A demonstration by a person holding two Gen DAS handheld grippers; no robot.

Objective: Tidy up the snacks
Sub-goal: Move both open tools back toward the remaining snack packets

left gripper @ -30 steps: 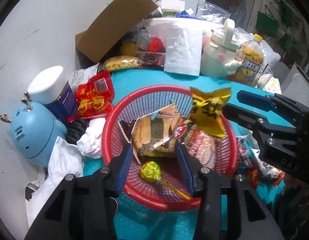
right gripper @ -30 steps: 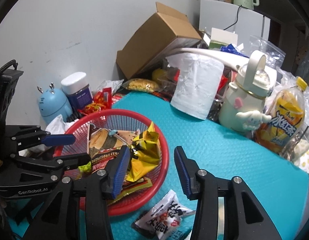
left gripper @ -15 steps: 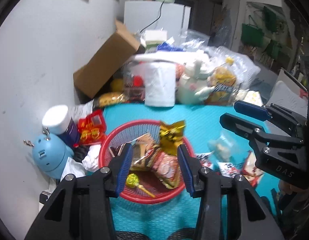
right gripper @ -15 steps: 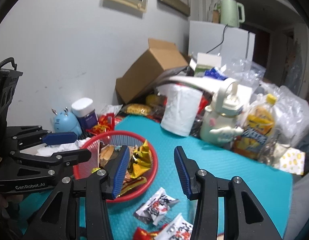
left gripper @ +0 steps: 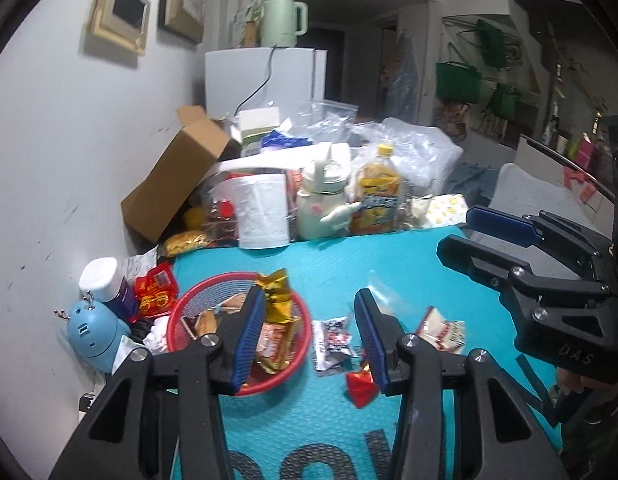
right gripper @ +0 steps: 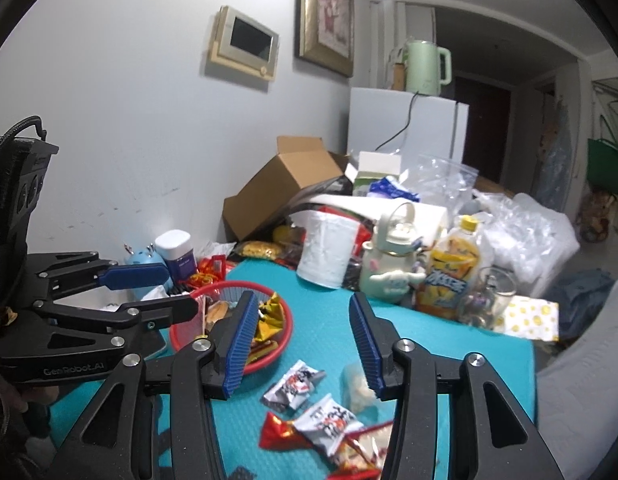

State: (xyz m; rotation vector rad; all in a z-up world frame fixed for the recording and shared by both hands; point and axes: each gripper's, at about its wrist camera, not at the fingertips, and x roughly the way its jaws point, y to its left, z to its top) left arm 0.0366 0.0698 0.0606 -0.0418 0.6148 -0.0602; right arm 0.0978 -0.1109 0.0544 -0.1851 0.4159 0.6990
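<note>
Teal bubble-textured mat [left gripper: 333, 256] covers the table, the largest surface in view. Cardboard box [left gripper: 177, 176] lies tipped against the wall at the mat's far edge. White paper roll [left gripper: 263, 210], cream character-shaped bottle [left gripper: 323, 210] and yellow drink bottle [left gripper: 379, 200] stand in a row along that far edge. Red mesh basket [left gripper: 181, 312] sits at the mat's left side, holding several snack packets, among them a gold foil packet [left gripper: 277, 292] at its far rim. Blue round gadget [left gripper: 93, 330] and a white-capped jar [left gripper: 105, 284] stand just left of the basket, off the mat. Left gripper [left gripper: 309, 334]: jaws partly apart, nothing between them, raised above the mat. Right gripper [right gripper: 303, 346]: jaws opening, nothing between them, likewise above the mat. Loose snacks on the mat to the right of the basket: black-and-white packet [right gripper: 293, 386], clear packet [right gripper: 355, 388], red foil packet [right gripper: 279, 434], white-and-red packet [left gripper: 443, 328].
</note>
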